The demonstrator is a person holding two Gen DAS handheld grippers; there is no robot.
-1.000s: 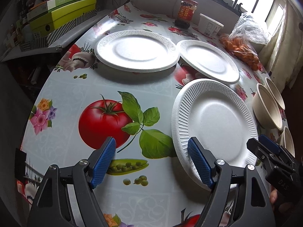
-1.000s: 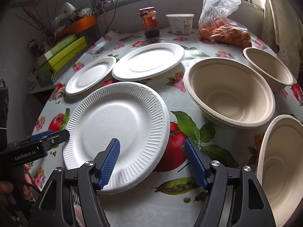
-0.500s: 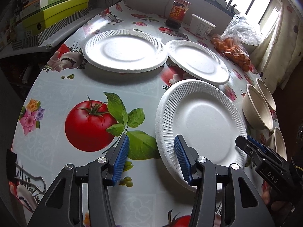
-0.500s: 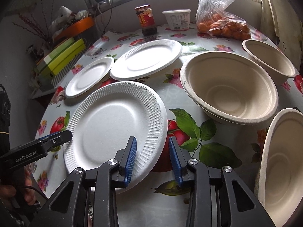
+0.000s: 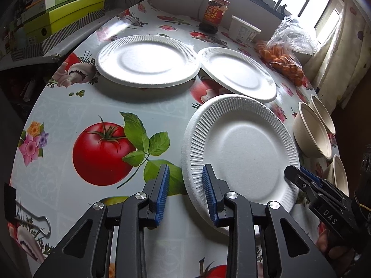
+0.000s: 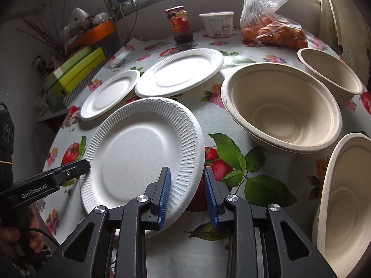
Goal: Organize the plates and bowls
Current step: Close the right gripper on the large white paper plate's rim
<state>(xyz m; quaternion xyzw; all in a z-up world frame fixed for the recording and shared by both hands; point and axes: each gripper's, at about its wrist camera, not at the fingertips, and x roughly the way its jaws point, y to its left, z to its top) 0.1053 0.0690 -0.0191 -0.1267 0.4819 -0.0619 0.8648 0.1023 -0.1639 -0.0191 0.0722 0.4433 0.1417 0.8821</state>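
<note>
Near plate [image 5: 241, 148]: a white ribbed foam plate is seen on the tomato-print tablecloth [image 5: 76, 106], nearest both cameras, between the two grippers; in the right wrist view its right edge looks slightly raised.
Left gripper [image 5: 186, 193]: its jaws have just been closing; the near plate's left rim is straddled by the blue pads, with a gap visible on either side, so nothing is pinched.
Right gripper [image 6: 187, 192]: its jaws have just been closing; the plate's right rim is enclosed between the pads, one pad over the ribbed border and one beyond the edge; firm contact cannot be told.
Far plates: a large white plate [image 5: 147, 60] and a second white plate [image 5: 238, 75] are laid behind the near one, their rims overlapping.
Bowls: a big beige bowl [image 6: 281, 106] is placed right of the near plate, a smaller bowl [image 6: 330, 74] behind it, a third bowl [image 6: 343, 199] at the right edge.
Table back: a red-labelled jar [image 6: 179, 24], a white tub [image 6: 216, 23] and a bag of oranges [image 6: 271, 26] are lined up.
Person: a hand [image 6: 14, 241] is seen on the left gripper's handle.
</note>
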